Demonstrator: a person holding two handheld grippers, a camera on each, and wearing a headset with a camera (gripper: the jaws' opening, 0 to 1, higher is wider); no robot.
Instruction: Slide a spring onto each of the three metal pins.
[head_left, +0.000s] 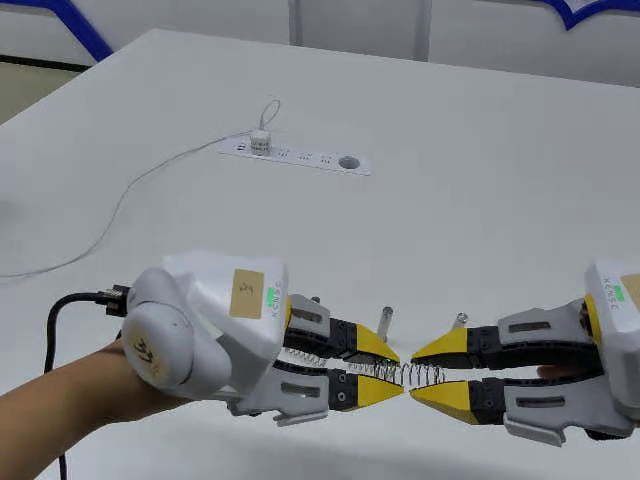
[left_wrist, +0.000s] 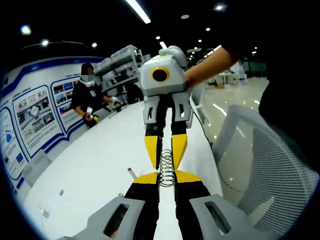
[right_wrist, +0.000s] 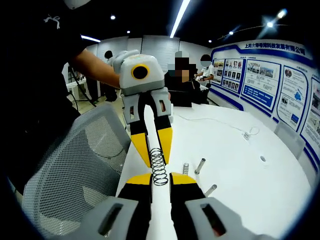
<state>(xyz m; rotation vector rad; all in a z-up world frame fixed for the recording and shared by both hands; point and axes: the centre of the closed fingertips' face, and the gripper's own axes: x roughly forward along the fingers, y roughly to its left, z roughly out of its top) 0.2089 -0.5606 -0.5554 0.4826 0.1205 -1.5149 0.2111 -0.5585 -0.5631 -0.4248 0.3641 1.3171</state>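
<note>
left gripper (head_left: 399, 374), right gripper (head_left: 414, 374) pinch one spring (left_wrist: 166, 167); two pins (head_left: 385, 322) beside.

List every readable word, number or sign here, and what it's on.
Nothing reads clearly.
Tan sticker on the white left gripper holding the metal spring: handwritten mark, too blurred.
Black print on the white right gripper: too small.
White heading on the blue wall board: Chinese characters, too small.
Wall posters: too blurred.
</note>
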